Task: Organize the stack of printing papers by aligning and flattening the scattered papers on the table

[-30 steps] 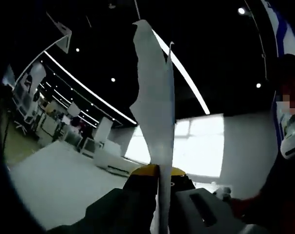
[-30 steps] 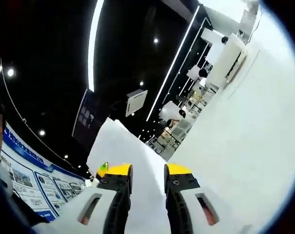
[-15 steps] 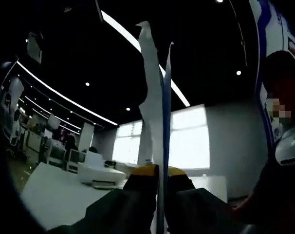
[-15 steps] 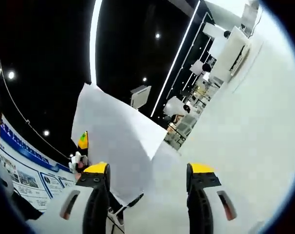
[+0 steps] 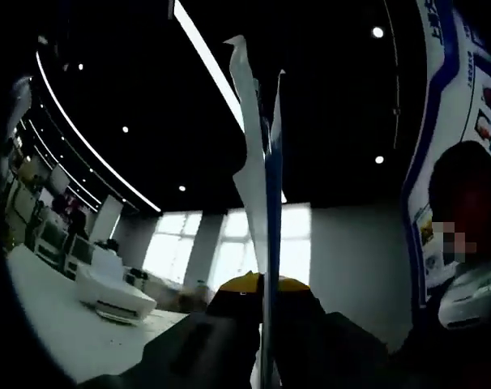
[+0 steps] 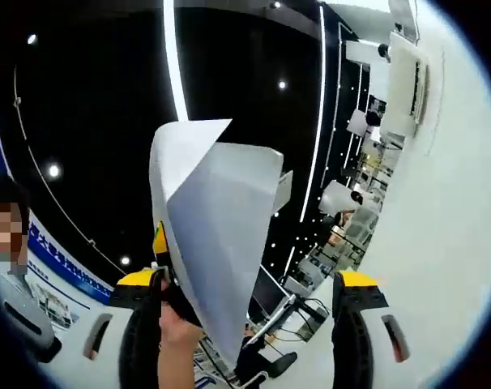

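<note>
The printing papers (image 5: 258,162) stand on edge up the centre of the left gripper view, running from the bottom middle to the upper middle of the frame; they are lifted clear of the white bench (image 5: 59,324) at lower left, which I judge is done so that the sheets can be squared along one edge before they are laid flat. The left claw (image 5: 264,285) is pressed together on the lower edge of the sheaf, its yellow tips touching the paper on both sides; the sheet tops splay a little apart at the upper middle, so the alignment looks unfinished.

In the right gripper view the same papers (image 6: 217,235) fill the centre and centre-left, bowed and fanned, with a hand (image 6: 174,340) and the other claw under them at lower left; the right claw (image 6: 249,279) is spread wide, its two yellow tips well apart at lower left and lower right, and it grips nothing; the papers lie beyond it, and whether its left tip touches them I cannot tell.
</note>
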### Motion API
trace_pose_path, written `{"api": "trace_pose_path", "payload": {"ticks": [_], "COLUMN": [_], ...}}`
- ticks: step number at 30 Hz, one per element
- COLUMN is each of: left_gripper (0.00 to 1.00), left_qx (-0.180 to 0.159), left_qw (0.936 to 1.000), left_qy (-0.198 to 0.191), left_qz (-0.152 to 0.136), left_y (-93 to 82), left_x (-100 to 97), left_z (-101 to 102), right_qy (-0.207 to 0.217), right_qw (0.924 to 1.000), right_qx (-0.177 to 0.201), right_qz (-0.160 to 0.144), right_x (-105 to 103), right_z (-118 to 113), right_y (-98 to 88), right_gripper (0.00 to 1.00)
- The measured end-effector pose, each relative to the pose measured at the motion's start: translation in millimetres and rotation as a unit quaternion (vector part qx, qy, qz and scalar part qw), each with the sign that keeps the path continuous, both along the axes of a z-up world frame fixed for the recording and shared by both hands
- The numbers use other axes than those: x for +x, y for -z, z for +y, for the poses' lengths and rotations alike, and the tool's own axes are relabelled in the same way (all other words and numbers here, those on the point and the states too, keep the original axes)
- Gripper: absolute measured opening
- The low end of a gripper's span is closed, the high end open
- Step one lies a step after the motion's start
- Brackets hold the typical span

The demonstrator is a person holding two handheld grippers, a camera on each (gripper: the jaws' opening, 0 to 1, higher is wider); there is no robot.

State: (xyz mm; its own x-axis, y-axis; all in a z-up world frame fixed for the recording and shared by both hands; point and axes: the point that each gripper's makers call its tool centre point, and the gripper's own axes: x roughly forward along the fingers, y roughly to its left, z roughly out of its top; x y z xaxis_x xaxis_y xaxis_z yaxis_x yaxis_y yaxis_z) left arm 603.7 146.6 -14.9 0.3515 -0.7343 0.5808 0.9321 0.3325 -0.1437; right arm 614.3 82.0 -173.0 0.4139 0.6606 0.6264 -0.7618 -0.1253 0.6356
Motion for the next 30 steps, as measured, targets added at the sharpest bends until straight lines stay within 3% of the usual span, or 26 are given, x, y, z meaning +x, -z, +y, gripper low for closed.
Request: {"api": "trace_pose_path", "payload": {"ticks": [3,5,7,8,13,15,18,20,22,24,30], "left_gripper": [0.05,0.05,0.05,0.05,0.05,0.05,0.05,0.06,0.06,0.07,0.11], "left_qx": [-0.028,-0.070,-0.080,-0.081,-0.115,-0.120,-0.126,-0.109,-0.068,-0.052,-0.054], "left_qw": [0.9995,0.9969,0.9960,0.9960,0.9924,0.9918,0.9913,0.9939,0.9976,0.9986,0.9985], "left_qy": [0.011,0.031,0.031,0.026,0.021,0.015,0.012,0.005,0.005,0.004,-0.006], "left_qz": [0.008,0.018,0.024,0.027,0.038,0.041,0.037,0.016,0.009,0.007,0.006], "left_y": [2.4,3.9,9.5,12.3,19.4,21.1,22.5,22.9,29.4,32.7,37.7], "left_x": [3.9,5.5,11.6,14.7,24.7,27.7,29.3,25.5,20.4,17.9,16.6], "left_z": [-4.1,-4.8,-3.5,-3.0,4.2,4.1,5.9,3.8,-5.0,-8.8,6.1], "right_qy": [0.004,0.020,0.020,0.029,0.050,0.047,0.040,0.025,0.041,0.042,0.048], "right_qw": [0.9991,0.9977,0.9964,0.9946,0.9859,0.9831,0.9807,0.9804,0.9756,0.9759,0.9729], "right_qx": [0.019,0.008,0.005,-0.002,-0.003,-0.003,-0.016,-0.030,-0.052,-0.055,-0.091], "right_qz": [-0.038,-0.064,-0.083,-0.100,-0.160,-0.177,-0.191,-0.193,-0.209,-0.207,-0.207], "right_x": [-2.4,-0.3,-0.1,-0.4,-8.9,-14.5,-18.1,-18.3,-14.4,-9.6,0.9], "right_z": [-12.5,-23.1,-31.9,-36.5,-54.4,-56.3,-57.6,-61.8,-73.7,-90.5,-132.8], "right_y": [-16.9,-22.6,-27.4,-29.8,-51.1,-56.4,-61.2,-63.6,-66.5,-70.9,-73.0], "right_gripper": [0.56,0.34,0.15,0.11,0.08,0.01,0.00,0.00,0.00,0.00,0.00]}}
